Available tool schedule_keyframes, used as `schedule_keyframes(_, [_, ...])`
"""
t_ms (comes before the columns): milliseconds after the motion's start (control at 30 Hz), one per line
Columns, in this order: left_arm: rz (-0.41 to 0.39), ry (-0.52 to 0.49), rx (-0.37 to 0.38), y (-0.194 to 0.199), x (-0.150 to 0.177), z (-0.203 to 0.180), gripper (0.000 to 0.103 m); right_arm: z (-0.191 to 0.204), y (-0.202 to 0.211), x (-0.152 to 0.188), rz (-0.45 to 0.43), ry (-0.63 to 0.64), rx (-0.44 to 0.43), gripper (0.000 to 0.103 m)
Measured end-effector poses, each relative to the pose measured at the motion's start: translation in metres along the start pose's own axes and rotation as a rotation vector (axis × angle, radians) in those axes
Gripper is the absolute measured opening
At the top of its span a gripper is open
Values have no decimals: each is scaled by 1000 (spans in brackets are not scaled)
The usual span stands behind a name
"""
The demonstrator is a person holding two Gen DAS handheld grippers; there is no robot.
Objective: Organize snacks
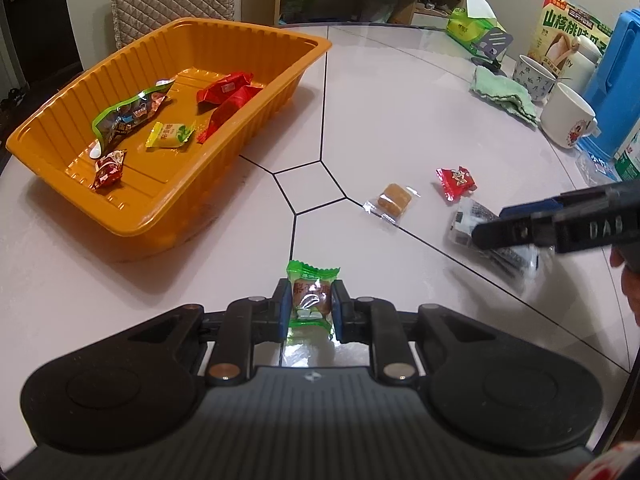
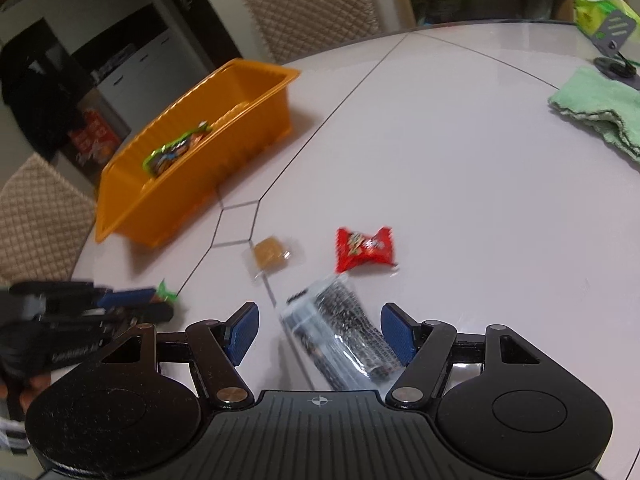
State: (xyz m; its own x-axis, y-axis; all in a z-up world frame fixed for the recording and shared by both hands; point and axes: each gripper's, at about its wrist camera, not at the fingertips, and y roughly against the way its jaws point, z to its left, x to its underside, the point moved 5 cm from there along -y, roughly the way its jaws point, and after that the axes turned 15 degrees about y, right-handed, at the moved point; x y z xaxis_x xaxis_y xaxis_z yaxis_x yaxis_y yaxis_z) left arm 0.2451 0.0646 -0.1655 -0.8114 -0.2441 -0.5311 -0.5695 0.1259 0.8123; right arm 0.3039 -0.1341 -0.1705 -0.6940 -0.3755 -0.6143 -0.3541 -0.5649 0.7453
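Observation:
My left gripper [image 1: 311, 306] is shut on a green-wrapped candy [image 1: 311, 296], held just above the pale table. The orange tray [image 1: 256, 32] lies to its upper left with several wrapped snacks inside. My right gripper [image 2: 320, 330] is open, its blue pads either side of a clear black-and-white packet [image 2: 340, 332] lying on the table; the pads do not touch it. Beyond it lie a red snack packet [image 2: 364, 249] and a brown sweet in clear wrap [image 2: 270, 258]. The right gripper [image 1: 520, 232] also enters the left wrist view from the right, over that packet [image 1: 476, 216].
A green cloth [image 1: 504, 96], two mugs [image 1: 566, 120], a snack box [image 1: 568, 28] and a blue container [image 1: 620, 80] crowd the table's right side. Padded chairs [image 2: 312, 8] stand behind the table. The left gripper [image 2: 120, 304] shows at the left of the right wrist view.

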Motion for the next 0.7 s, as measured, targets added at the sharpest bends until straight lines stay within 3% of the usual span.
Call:
schedule_keyframes(167, [-5, -5, 5, 2, -1, -1, 18, 19, -6, 7, 40, 88, 91, 66])
schedule_keyframes(267, [-6, -4, 6, 3, 0, -2, 18, 25, -9, 13, 54, 146, 154, 46])
schedule_keyframes(367, [-6, -4, 6, 5, 0, -2, 18, 24, -8, 15, 50, 145, 180, 39])
schedule_keyframes(700, [-14, -3, 0, 12, -1, -2, 18, 25, -2, 17, 52, 84, 190, 38])
